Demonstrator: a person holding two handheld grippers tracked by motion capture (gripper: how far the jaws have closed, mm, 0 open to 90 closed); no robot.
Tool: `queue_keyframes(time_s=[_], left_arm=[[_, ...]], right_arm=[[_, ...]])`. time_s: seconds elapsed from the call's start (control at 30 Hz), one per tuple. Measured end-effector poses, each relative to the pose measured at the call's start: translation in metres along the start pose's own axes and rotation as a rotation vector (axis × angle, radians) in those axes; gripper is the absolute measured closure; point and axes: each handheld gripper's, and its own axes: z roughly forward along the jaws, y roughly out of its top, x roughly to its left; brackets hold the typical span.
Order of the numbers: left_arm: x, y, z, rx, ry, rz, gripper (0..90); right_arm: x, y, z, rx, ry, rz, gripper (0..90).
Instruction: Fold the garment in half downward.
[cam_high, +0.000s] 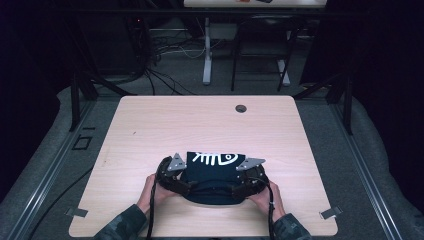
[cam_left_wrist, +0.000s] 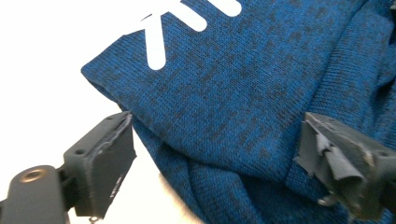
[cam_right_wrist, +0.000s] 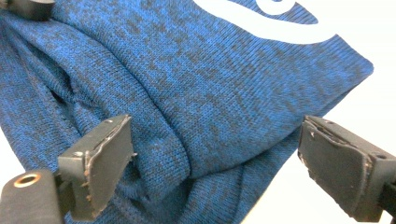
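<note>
Between the spread jaws of the left gripper (cam_left_wrist: 215, 158) and of the right gripper (cam_right_wrist: 215, 163), both released, the folded blue knit garment (cam_high: 212, 175) lies flat on the table (cam_high: 150, 130), apparently set down after a fold.

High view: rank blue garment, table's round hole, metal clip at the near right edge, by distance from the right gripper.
From the right gripper:
1. Blue garment, directly at its jaws, folded at table's near centre.
2. Metal clip, near right edge.
3. Round hole, far side of the table.
</note>
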Motion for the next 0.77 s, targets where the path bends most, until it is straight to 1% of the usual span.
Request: queue_keyframes(time_s=[0.03,0.07,0.1,0.17,0.2,0.23,0.27,0.33,0.4,0.43,0.47,0.5,0.53,0.57,0.6,0.63,0.67,0.7,0.73,0.77], left_arm=[[0.0,0.0,0.0,0.0,0.0,0.0,7.6],[-0.002,0.001,-0.006,-0.011,0.011,0.009,6.9],[-0.003,0.002,-0.008,-0.01,0.013,0.013,6.3],[-0.005,0.002,-0.01,-0.016,0.021,0.012,5.1],[-0.005,0.001,-0.012,-0.023,0.018,0.008,3.6],[-0.004,-0.001,-0.017,-0.028,0.032,0.006,3.3],[-0.004,-0.001,-0.017,-0.028,0.032,0.006,2.9],[-0.001,-0.007,-0.023,-0.032,0.05,-0.014,2.3],[0.001,-0.009,-0.024,-0.036,0.057,-0.022,2.0],[0.003,-0.011,-0.026,-0.034,0.063,-0.028,2.0],[0.005,-0.014,-0.027,-0.031,0.069,-0.036,1.9],[0.006,-0.017,-0.029,-0.03,0.076,-0.043,1.6],[0.008,-0.019,-0.03,-0.026,0.079,-0.051,1.5],[0.009,-0.022,-0.03,-0.023,0.086,-0.058,1.5],[0.012,-0.026,-0.031,-0.004,0.099,-0.065,1.5],[0.013,-0.029,-0.032,0.002,0.105,-0.067,1.4],[0.013,-0.029,-0.032,0.002,0.105,-0.067,1.8],[0.014,-0.031,-0.032,0.01,0.104,-0.072,1.6],[0.016,-0.035,-0.031,0.032,0.094,-0.082,1.5],[0.016,-0.035,-0.031,0.032,0.094,-0.082,1.4]], right_arm=[[0.0,0.0,0.0,0.0,0.0,0.0,9.7],[-0.001,0.0,-0.004,-0.009,-0.005,0.0,9.2],[-0.001,-0.001,-0.007,-0.012,-0.014,0.003,9.2],[-0.002,-0.001,-0.009,-0.016,-0.015,0.002,9.1],[-0.004,-0.003,-0.014,-0.032,-0.018,0.012,9.0],[-0.005,-0.004,-0.018,-0.028,-0.024,0.013,9.1],[-0.005,-0.004,-0.018,-0.028,-0.024,0.013,9.1],[-0.008,-0.009,-0.027,-0.043,-0.035,0.024,9.1],[-0.01,-0.011,-0.029,-0.052,-0.038,0.03,9.2],[-0.012,-0.014,-0.032,-0.045,-0.034,0.032,9.1],[-0.012,-0.016,-0.034,-0.047,-0.041,0.044,9.1],[-0.014,-0.019,-0.036,-0.037,-0.044,0.045,9.0],[-0.016,-0.025,-0.039,-0.041,-0.052,0.059,8.8],[-0.016,-0.025,-0.039,-0.041,-0.052,0.059,8.8],[-0.019,-0.031,-0.043,-0.029,-0.055,0.066,8.7],[-0.02,-0.034,-0.045,-0.024,-0.06,0.069,8.7],[-0.02,-0.034,-0.045,-0.024,-0.06,0.069,8.7],[-0.023,-0.041,-0.046,-0.016,-0.065,0.076,8.7],[-0.024,-0.045,-0.047,-0.007,-0.069,0.084,8.7],[-0.024,-0.045,-0.047,-0.007,-0.069,0.084,8.7]])
